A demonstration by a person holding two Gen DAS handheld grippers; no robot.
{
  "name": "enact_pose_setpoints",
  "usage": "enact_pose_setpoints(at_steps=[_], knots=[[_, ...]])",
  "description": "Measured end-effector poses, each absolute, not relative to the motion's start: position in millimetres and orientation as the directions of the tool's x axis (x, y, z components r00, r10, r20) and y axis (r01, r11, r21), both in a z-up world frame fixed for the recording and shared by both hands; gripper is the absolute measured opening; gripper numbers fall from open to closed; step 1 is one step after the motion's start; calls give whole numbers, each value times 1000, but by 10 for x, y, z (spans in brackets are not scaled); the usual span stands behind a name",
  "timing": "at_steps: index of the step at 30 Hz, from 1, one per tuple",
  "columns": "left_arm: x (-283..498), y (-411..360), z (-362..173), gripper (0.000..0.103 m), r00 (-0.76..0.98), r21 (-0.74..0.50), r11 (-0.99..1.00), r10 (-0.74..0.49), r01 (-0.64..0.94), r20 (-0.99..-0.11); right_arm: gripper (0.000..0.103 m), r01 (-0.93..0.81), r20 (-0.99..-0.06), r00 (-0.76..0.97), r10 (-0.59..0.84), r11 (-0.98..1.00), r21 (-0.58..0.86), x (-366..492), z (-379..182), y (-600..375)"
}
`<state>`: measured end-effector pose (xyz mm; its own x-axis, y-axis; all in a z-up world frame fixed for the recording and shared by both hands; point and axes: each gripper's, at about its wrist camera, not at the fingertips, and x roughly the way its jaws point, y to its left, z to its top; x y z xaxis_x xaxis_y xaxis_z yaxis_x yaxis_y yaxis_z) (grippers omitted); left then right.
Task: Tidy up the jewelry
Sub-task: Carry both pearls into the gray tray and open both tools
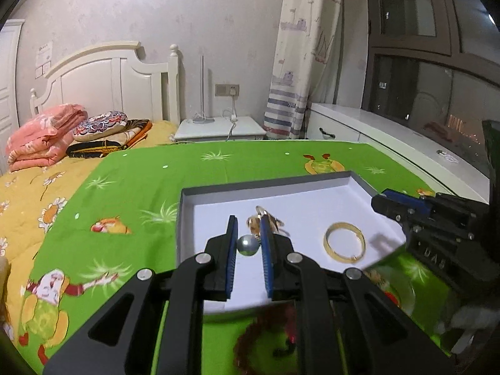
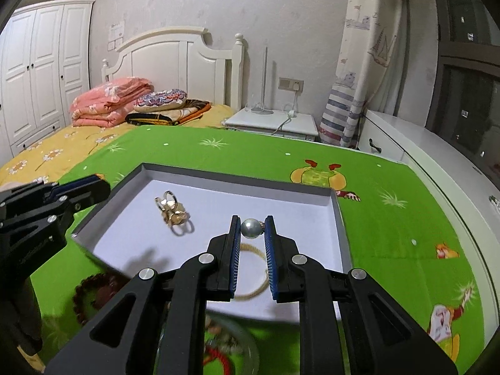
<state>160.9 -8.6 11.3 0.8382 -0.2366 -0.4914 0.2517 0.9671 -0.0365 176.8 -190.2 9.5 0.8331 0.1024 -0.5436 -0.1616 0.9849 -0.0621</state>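
White tray (image 1: 265,184) with gold bangle (image 1: 342,257) and ring cluster (image 2: 175,212); left gripper (image 1: 249,220) and right gripper (image 2: 252,218) each clamping a pearl (image 1: 248,245)

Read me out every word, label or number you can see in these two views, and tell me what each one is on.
"DAS", or close to it: raised letters on the black body of the right gripper, seen in the left wrist view; the first letter is uncertain.
Paper notices on the wall beside the headboard: print too small to read.
Small lit marks in the dark window: too small to read.
No other text shows, on the box or elsewhere.
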Motion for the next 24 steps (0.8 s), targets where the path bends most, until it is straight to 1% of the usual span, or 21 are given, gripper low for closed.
enact_pose_setpoints(at_steps=[8,11,22,23,24], knots=[[2176,-279,63,14,816,12,981,-154,193,-557,16,-145,-610,788,83,988,-53,2277,26,-1986],[2346,-297,20,14,802,14,985,-132,173,-583,16,-136,-620,782,68,989,-63,2362,23,-1995],[2568,-269,-81,15,777,30,991,-81,128,-624,17,-125,-645,761,70,991,-41,2501,9,-2011],[2563,-258,-86,17,776,30,992,-80,126,-626,20,-118,-651,756,70,992,-31,2516,-2,-2033],[2571,-247,-90,30,773,27,992,-79,123,-630,24,-113,-655,752,71,993,-22,2530,-10,-2047]])
